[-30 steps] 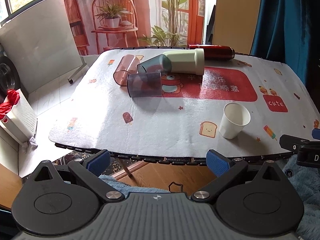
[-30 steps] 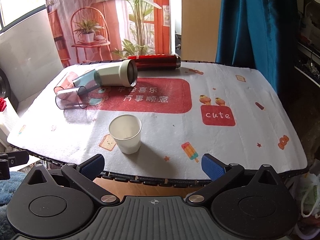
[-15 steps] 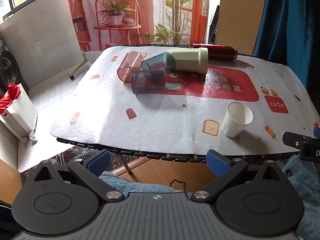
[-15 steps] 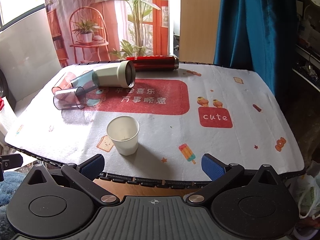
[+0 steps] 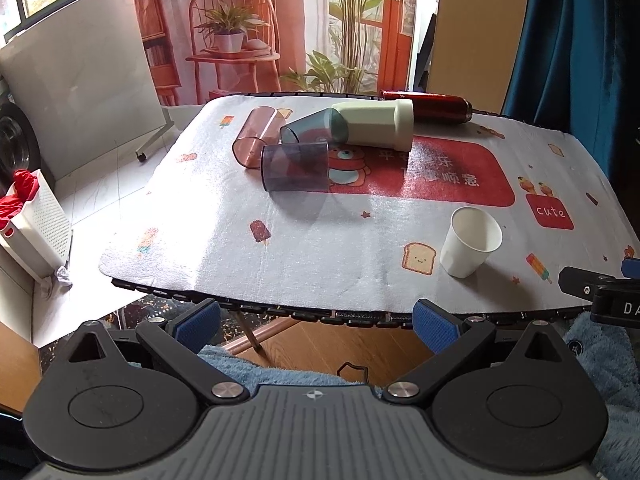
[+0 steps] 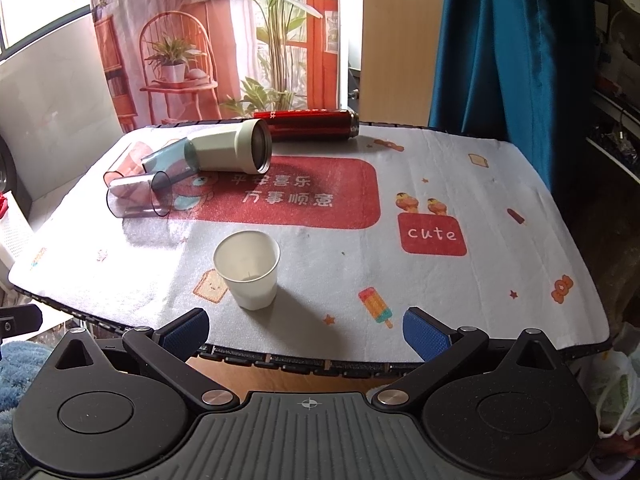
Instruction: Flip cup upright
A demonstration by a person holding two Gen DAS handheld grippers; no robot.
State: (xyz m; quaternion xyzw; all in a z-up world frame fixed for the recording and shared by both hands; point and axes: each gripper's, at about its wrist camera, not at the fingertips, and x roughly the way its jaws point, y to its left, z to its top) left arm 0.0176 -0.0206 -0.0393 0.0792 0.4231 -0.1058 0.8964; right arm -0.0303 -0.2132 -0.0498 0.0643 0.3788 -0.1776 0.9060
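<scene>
Standing upright, paper cup (image 6: 249,270) beyond right gripper's (image 6: 306,330) fingers (image 6: 424,334)

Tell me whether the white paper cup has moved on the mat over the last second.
No. The white paper cup stands upright in the same spot, just right of the toast print on the mat; only the cameras shifted slightly.

Both grippers hang just off the table's (image 6: 500,216) near edge with jaws spread wide and nothing between the blue pads, the left gripper (image 5: 318,320) toward the left end and the right gripper (image 6: 306,330) nearer the middle, level and pointing across it.
</scene>
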